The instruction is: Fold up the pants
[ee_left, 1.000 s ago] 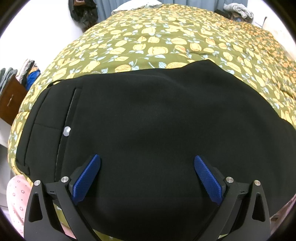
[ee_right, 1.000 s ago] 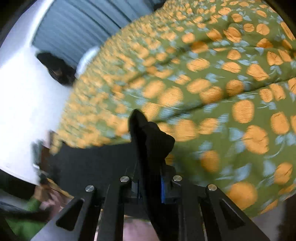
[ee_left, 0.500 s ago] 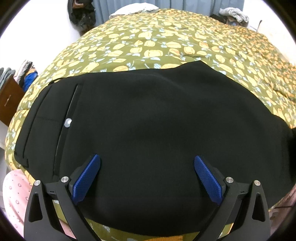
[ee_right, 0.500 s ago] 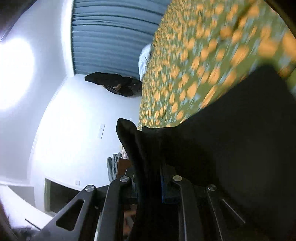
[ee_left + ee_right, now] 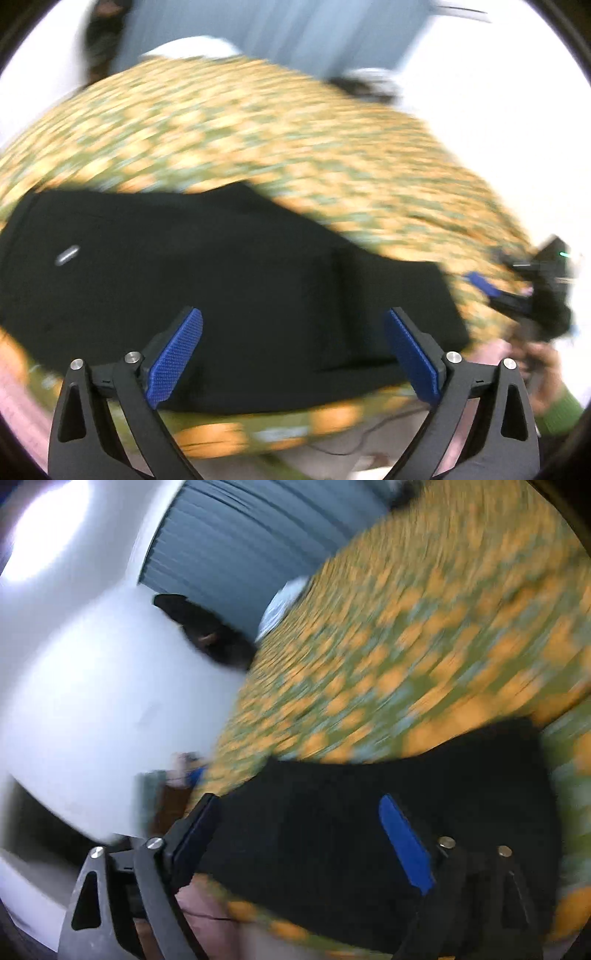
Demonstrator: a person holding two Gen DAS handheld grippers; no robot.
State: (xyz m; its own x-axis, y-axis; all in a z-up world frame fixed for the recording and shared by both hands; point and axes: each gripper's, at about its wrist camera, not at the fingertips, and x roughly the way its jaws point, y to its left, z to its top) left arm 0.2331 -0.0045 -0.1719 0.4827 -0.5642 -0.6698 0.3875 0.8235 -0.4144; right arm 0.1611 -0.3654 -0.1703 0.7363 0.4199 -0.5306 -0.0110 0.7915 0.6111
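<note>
The black pants (image 5: 221,273) lie folded over on the green bedspread with orange flowers (image 5: 295,140), a folded layer (image 5: 391,306) resting on top at the right. A silver button (image 5: 67,254) shows at the left end. My left gripper (image 5: 291,354) is open and empty above the near edge of the pants. My right gripper (image 5: 299,834) is open and empty over the pants (image 5: 369,812); it also shows in the left wrist view (image 5: 491,291) at the right of the pants. Both views are blurred by motion.
The bed edge runs along the bottom of the left wrist view (image 5: 258,439). Grey curtains (image 5: 229,542) and a white wall (image 5: 92,672) stand behind the bed. A dark bag (image 5: 207,631) hangs on the wall. A white pillow (image 5: 192,46) lies at the bed's far end.
My right gripper carried the pant leg end over onto the pants, then opened and let it go. My left gripper pulled back and swung right, staying open.
</note>
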